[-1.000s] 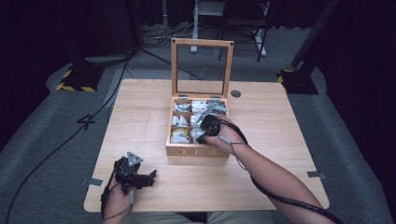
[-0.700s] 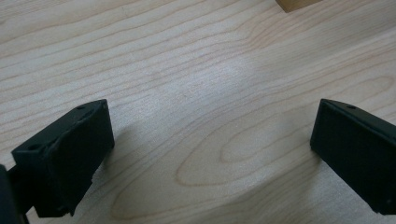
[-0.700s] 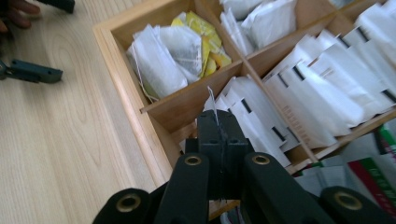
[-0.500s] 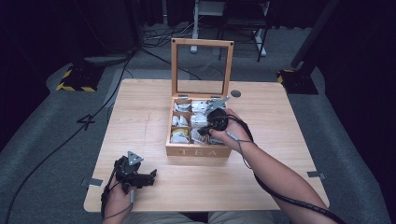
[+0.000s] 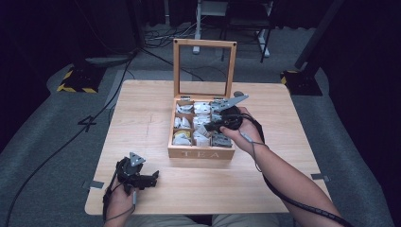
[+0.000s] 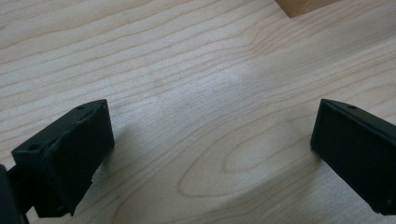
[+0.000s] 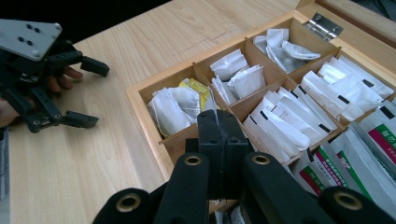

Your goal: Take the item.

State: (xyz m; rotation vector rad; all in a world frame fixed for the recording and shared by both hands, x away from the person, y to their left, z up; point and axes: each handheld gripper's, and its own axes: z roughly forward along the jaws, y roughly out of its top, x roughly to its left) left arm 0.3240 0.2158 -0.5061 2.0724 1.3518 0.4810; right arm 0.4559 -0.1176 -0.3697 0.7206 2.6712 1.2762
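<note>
Jaws of the right gripper [image 7: 218,123] are pressed together above the wooden tea box [image 5: 201,152], over its paper sachets [image 7: 280,119]. Near the tabletop's front left corner, the left gripper [image 5: 150,178] rests with jaws wide apart on pale grained wood.

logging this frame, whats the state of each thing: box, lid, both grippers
tea box: open, its compartments hold tea bags
lid: raised upright at the back of the box
left gripper: open, resting low on the table, holding nothing
right gripper: shut, over the box, nothing visibly between its jaws
</note>
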